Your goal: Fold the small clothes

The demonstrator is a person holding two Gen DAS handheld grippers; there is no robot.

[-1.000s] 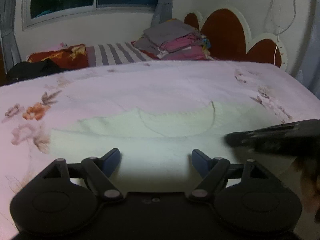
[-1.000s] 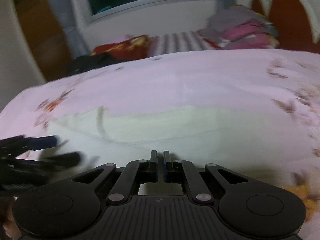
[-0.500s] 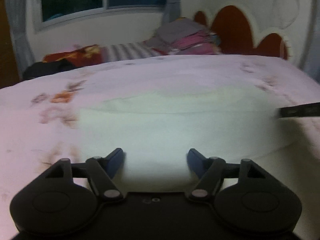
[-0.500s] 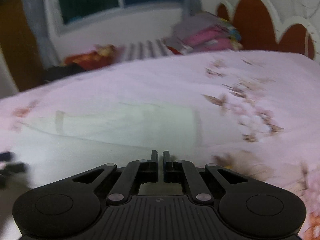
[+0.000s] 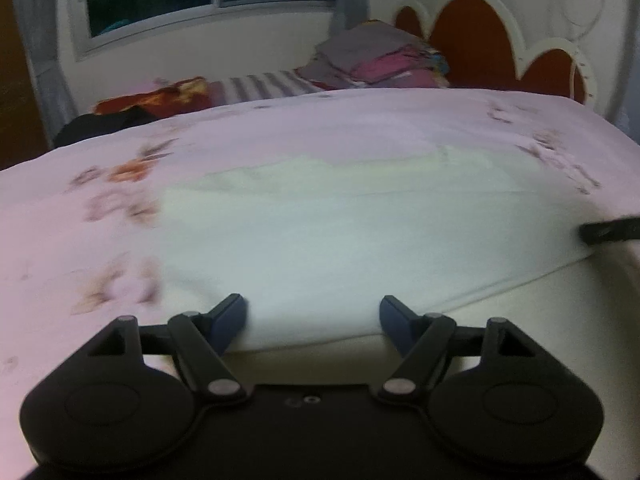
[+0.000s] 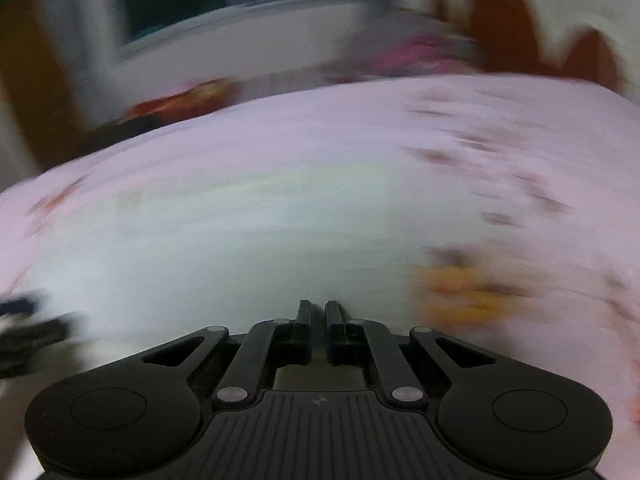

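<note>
Both claws have swung sideways since a second ago: the neckline that showed in the left view is gone, and the right view now smears with blur. The shirt (image 5: 320, 232) lies flat on the pink bed (image 5: 60, 248), pale and spread wide, with its near hem running across just in front of the left claw (image 5: 312, 316).

That left claw is wide open and holds nothing. Its blue fingertips (image 5: 230, 314) sit right at the hem. The right claw (image 6: 318, 320) is closed almost tight, with a thin gap between its fingers; I cannot tell if any cloth is pinched there. In the left view it pokes in at the right edge (image 5: 608, 232), near the shirt's side.

I think the shirt is light, soft and floppy. It will sag and wrinkle if lifted by one spot. Best to pinch it at the hem corners, one claw each side, and lift evenly.
</note>
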